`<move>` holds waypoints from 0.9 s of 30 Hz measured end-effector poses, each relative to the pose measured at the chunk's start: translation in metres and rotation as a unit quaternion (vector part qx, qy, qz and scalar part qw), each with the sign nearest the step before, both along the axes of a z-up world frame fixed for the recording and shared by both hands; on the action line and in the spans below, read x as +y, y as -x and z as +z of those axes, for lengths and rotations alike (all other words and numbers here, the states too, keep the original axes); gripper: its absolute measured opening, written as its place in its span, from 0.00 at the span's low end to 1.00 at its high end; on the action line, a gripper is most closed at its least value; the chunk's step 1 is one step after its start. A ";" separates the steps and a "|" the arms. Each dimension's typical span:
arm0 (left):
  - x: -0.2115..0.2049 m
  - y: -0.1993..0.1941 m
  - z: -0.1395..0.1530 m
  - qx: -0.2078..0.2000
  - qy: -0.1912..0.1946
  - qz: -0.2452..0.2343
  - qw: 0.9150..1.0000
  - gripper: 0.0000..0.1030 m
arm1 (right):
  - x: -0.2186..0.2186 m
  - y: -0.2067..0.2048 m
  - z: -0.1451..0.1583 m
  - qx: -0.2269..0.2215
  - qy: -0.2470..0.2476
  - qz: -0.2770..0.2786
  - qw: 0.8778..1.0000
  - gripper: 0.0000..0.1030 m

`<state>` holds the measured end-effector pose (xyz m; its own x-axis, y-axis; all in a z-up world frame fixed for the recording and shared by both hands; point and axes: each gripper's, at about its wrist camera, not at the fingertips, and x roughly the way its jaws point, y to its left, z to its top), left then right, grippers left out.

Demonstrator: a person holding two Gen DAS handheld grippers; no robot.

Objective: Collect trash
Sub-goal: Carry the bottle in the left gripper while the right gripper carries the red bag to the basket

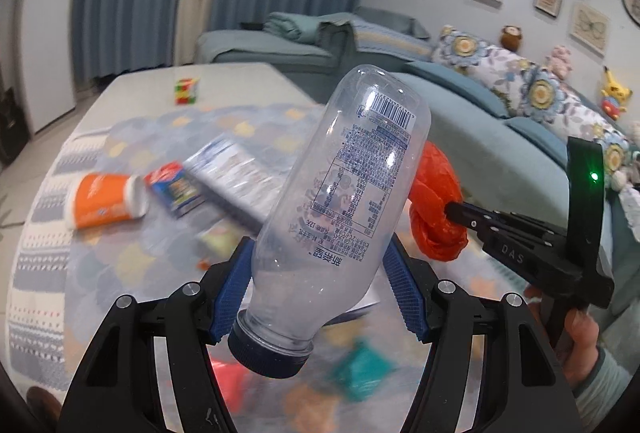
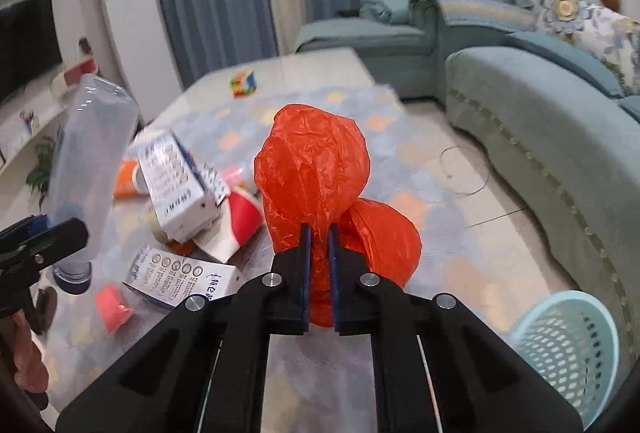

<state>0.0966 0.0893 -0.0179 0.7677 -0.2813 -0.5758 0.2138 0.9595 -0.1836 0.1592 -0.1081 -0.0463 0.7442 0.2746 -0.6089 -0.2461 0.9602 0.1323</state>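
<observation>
Trash in both grippers: left gripper [image 1: 320, 273] clamps the clear bottle [image 1: 344, 201] cap-down, right gripper [image 2: 319, 265] pinches the red bag [image 2: 316, 169] nearly closed. Basket [image 2: 568, 349] sits at 4 o'clock in my right view. I'd swing right first, release directly above the rim, keep the bottle grip firm.

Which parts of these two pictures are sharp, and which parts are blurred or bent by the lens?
Left wrist view: the clear plastic bottle and its printed label are sharp, while the orange tube and boxes on the table are smeared by motion blur. Right wrist view: the red plastic bag is crisp, the bottle at left is blurred. Both views: fisheye curvature bends the sofa and darkens the corners.
</observation>
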 end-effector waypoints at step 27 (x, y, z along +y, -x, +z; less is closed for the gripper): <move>-0.301 -0.017 -0.056 0.079 -0.056 -0.216 0.972 0.61 | -0.264 0.128 -0.053 0.059 -0.041 -0.263 0.962 0.06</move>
<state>0.1133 -0.2120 -0.0738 0.4917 -0.4867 -0.7221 0.5791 0.8020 -0.1462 0.0310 -0.3722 -0.0993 0.7202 -0.0698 -0.6903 0.2918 0.9331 0.2101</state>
